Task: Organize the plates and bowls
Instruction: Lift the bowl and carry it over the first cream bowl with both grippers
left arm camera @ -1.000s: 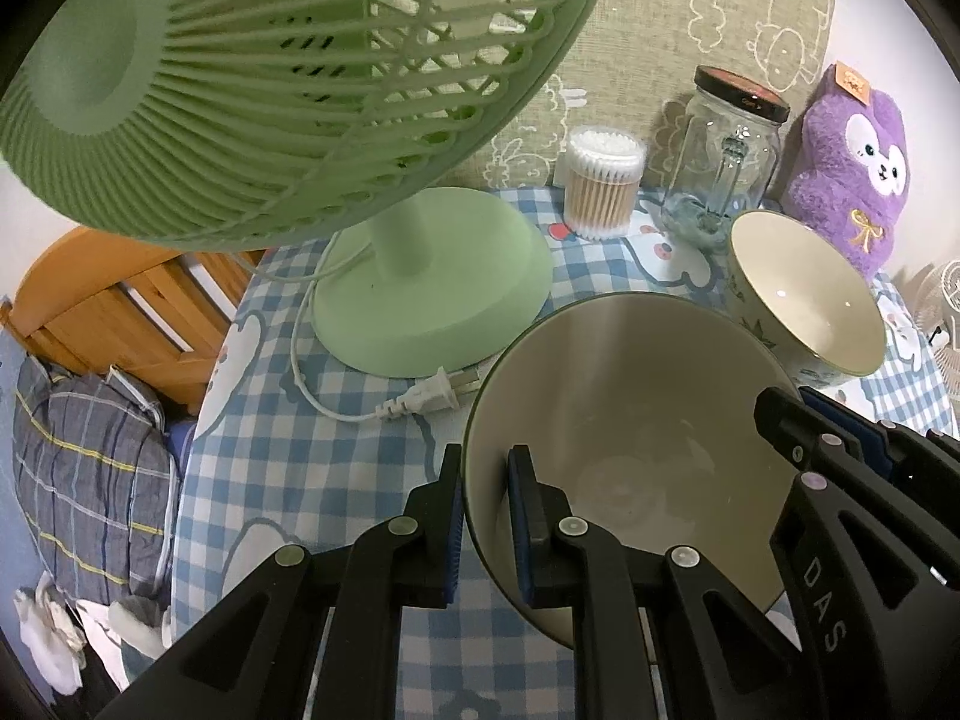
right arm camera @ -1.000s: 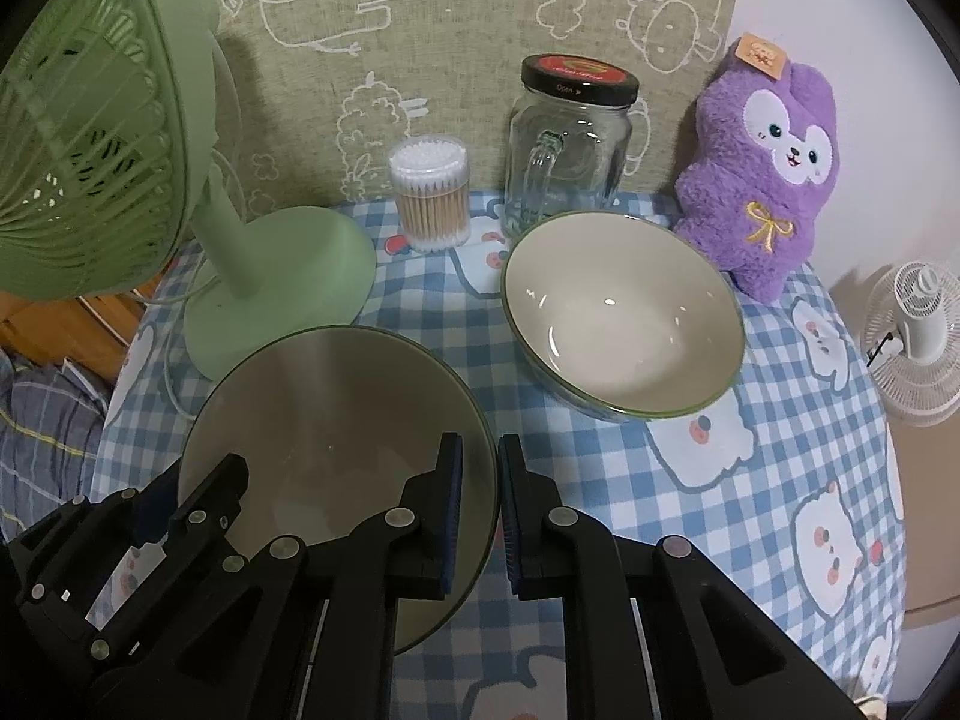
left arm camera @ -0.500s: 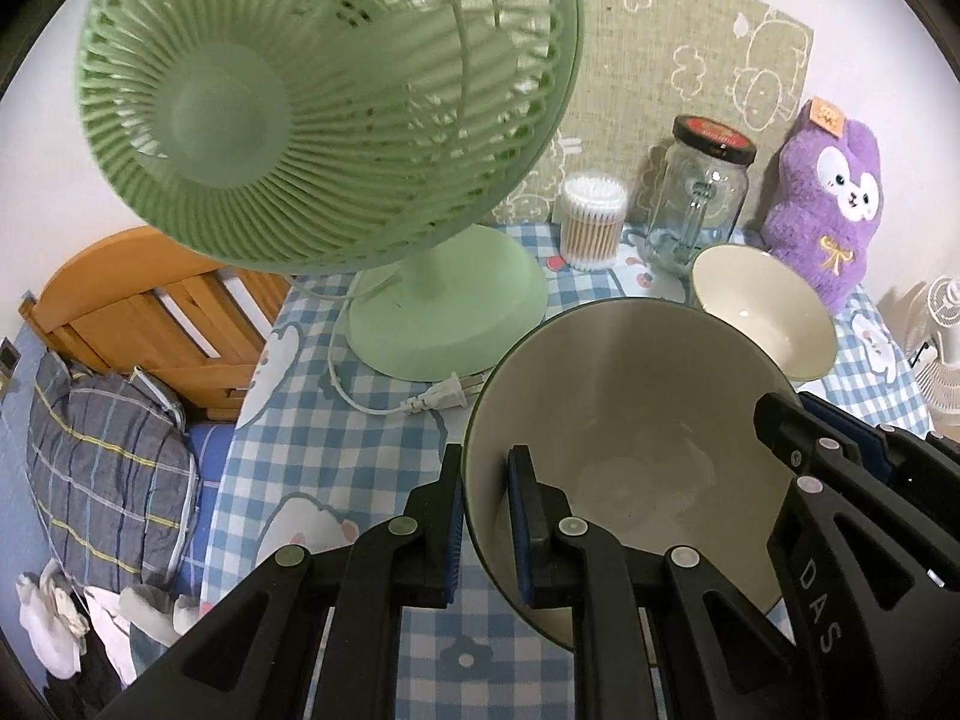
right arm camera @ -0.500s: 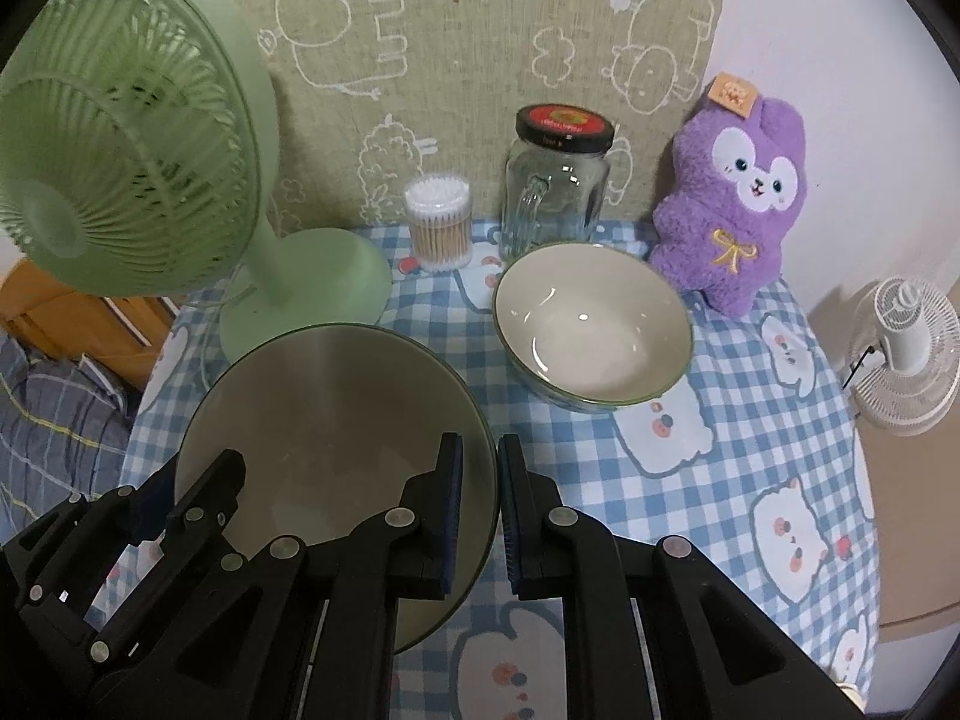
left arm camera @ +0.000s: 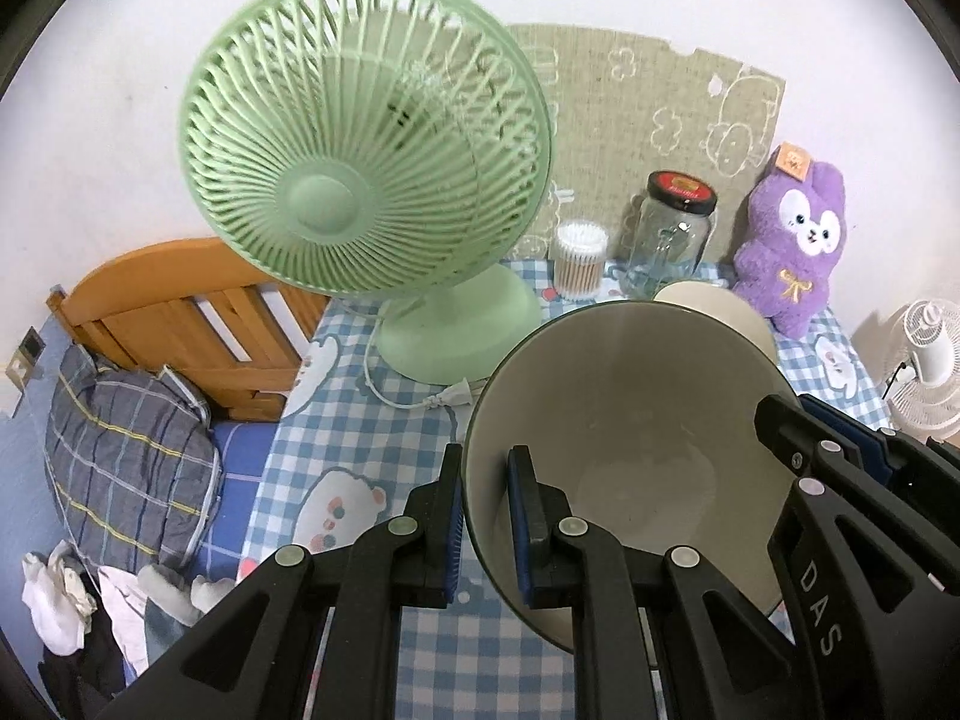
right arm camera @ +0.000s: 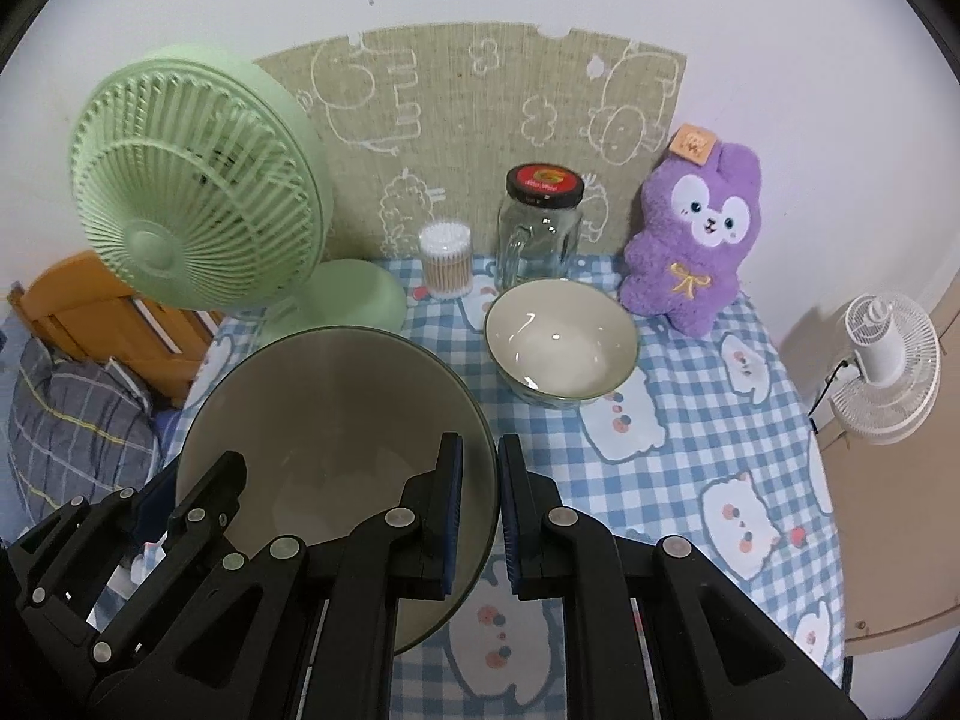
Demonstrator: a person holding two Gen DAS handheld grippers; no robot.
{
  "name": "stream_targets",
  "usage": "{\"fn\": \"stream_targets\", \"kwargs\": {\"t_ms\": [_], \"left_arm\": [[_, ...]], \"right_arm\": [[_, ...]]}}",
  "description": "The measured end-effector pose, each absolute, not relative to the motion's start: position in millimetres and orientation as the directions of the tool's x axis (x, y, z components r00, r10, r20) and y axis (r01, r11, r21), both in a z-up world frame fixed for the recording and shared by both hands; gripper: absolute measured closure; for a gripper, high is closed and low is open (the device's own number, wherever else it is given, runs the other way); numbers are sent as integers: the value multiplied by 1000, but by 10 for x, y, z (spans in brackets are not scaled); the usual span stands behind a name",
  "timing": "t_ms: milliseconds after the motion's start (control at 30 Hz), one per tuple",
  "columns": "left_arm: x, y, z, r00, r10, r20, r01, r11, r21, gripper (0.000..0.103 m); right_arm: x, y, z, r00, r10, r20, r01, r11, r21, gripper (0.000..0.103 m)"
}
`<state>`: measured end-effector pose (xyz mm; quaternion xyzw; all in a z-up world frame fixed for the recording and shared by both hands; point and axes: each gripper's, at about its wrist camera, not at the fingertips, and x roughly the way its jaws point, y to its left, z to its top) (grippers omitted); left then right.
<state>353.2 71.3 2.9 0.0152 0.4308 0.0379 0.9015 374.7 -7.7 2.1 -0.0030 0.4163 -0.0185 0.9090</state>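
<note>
Because each gripper pinches an opposite side of its rim, the big bowl hangs level between them, clear of the checked tablecloth. In the left wrist view the left gripper is clamped on the near left edge, one pad outside the wall and one inside. In the right wrist view the right gripper is clenched the same way on the bowl's right edge. A wide, shallow dish like this would likely tip from a single pinch, so two holds make sense.

Ahead and to the right of the right gripper, the smaller bowl sits upright on the cloth, just in front of the glass jar and the tub of cotton swabs. Ahead of the left gripper stands the green fan, its plug lying just beyond the held bowl. The purple plush toy leans against the wall beyond the small bowl. My guess is that the bowls are meant to be nested or grouped.
</note>
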Motion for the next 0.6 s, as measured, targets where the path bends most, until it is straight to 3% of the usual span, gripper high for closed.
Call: {"fn": "stream_targets", "kwargs": {"t_ms": [600], "left_arm": [[2702, 510, 493, 655, 118, -746, -109, 992, 61, 92]], "right_arm": [[2880, -242, 479, 683, -1, -730, -24, 999, -23, 88]]}}
